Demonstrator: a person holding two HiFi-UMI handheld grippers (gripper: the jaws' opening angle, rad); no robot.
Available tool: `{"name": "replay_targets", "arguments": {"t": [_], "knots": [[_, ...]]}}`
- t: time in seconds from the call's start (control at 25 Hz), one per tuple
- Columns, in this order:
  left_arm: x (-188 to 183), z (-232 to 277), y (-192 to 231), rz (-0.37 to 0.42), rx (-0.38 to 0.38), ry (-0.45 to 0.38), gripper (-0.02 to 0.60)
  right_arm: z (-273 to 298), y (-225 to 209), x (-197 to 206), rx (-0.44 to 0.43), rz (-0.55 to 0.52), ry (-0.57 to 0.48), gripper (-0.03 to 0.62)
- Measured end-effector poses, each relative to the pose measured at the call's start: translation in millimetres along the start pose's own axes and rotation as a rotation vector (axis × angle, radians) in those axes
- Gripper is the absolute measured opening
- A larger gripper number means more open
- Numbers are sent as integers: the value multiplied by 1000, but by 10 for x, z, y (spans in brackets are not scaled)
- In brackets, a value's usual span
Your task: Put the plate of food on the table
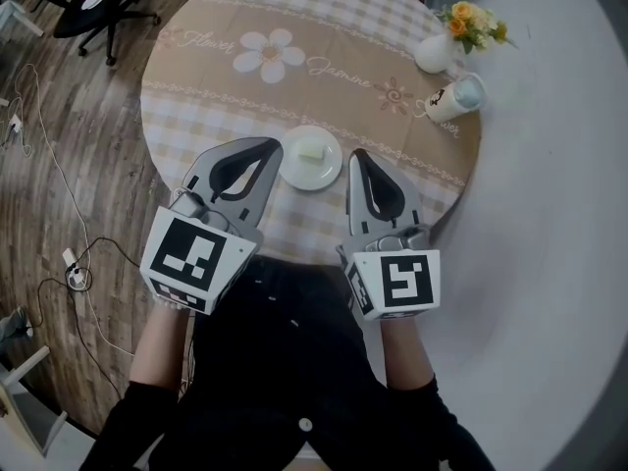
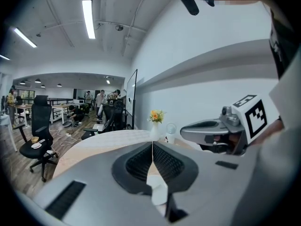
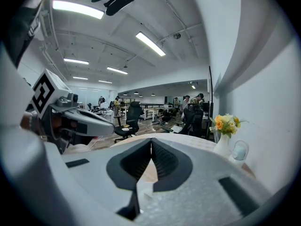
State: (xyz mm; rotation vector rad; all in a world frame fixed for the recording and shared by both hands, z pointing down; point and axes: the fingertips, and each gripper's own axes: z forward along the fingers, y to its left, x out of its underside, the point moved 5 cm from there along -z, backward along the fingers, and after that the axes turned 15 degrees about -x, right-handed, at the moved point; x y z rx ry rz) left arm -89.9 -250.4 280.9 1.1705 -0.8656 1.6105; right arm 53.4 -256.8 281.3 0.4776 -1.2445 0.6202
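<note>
One plate of food (image 1: 322, 172) sits on the table (image 1: 196, 96) between two grippers, the left gripper (image 1: 274, 147) and right gripper (image 1: 356, 156), jaws pressed together, empty, plus one vase (image 1: 434, 53), one cup (image 1: 456, 97) — only gripper views catch ceiling lights (image 3: 150, 44).

- Floor (image 1: 69, 116): dark wood planks, lying left of the round desk (image 1: 196, 96); cables (image 1: 57, 170) trailing across it.
- Wall (image 1: 559, 145): plain white, running along the desk's right side.
- Office chair (image 1: 98, 8): black, standing on the floor beyond the desk.
- Ceiling strip lights (image 2: 88, 18): glowing over an open office.
</note>
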Motion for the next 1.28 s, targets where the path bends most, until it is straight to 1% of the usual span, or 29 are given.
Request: {"name": "replay_targets", "arguments": {"t": [0.12, 0.4, 0.64, 0.8, 1.28], "knots": [[18, 11, 15, -6, -1, -11, 5, 5, 9, 7, -5, -2, 7, 2], [33, 36, -20, -50, 17, 30, 5, 22, 19, 35, -17, 7, 16, 2], [47, 58, -16, -60, 21, 33, 5, 32, 19, 37, -24, 8, 21, 2], [79, 60, -6, -49, 27, 16, 5, 34, 27, 41, -24, 8, 24, 2], [104, 81, -21, -52, 26, 19, 5, 43, 18, 103, -26, 28, 37, 0]]}}
